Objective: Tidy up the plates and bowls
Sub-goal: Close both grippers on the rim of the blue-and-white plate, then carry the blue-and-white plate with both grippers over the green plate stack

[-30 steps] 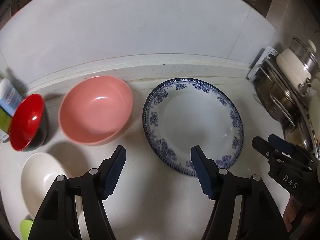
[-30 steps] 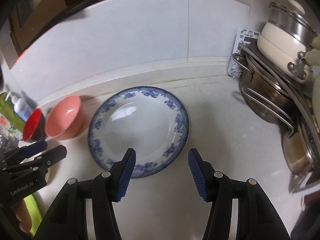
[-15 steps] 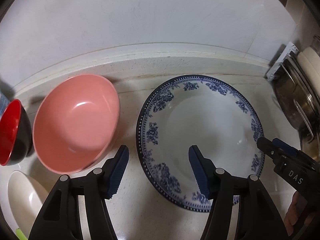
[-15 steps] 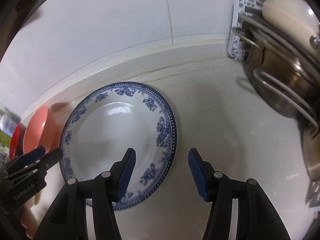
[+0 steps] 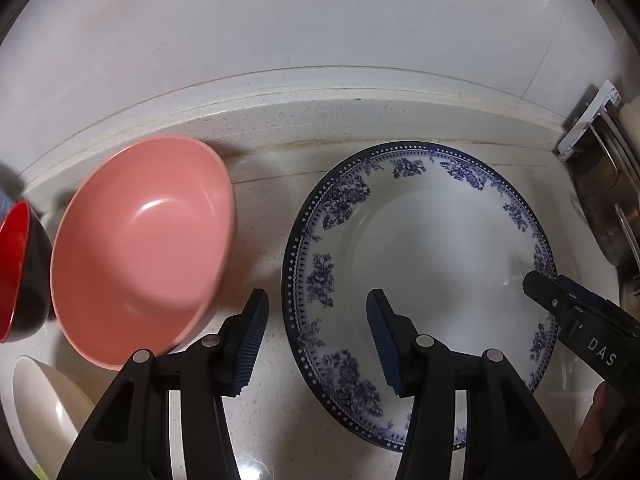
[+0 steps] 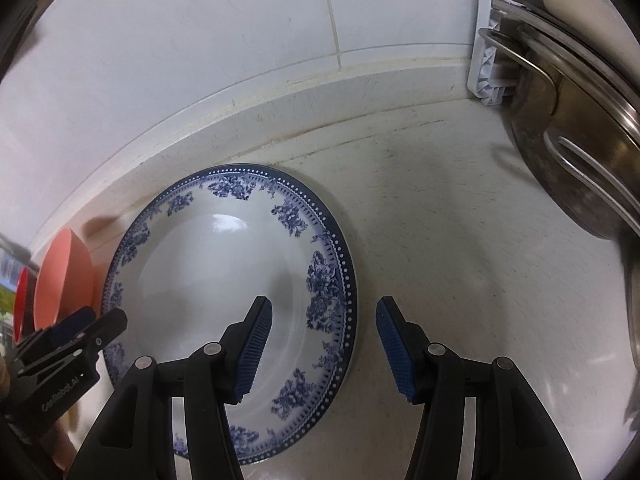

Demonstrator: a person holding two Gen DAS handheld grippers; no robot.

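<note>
- The blue-and-white floral plate (image 5: 432, 248) lies flat on the speckled countertop (image 6: 460, 208), close to the raised ledge at the wall, with the pink bowl (image 5: 140, 248) just beside it on its left.
- Key relation: both grippers straddle opposite edges of that plate. The left gripper (image 5: 316, 340) has one finger outside the plate's left rim and one over its well; the right gripper (image 6: 324, 344) mirrors that on the right rim.
- Left gripper's jaws are closing, rim in the gap, but the pads don't look like they're pressing on it yet. Right gripper's jaws are parted, nothing pinched.
- Neither hand is obviously nearer, so my guess is a two-sided lift.
- Plate's round, so no long axis to worry about; what matters is that each rim edge runs roughly along the fingers' gap.
- Hard to make out: whether the fingertips reach rim height or hover above. The plate's near edge is hidden behind the gripper bodies.
- Red-and-black bowl (image 5: 20, 272) and a cream bowl (image 5: 44, 412) are cut off at far left; steel pots (image 6: 580, 152) crowd the right.
</note>
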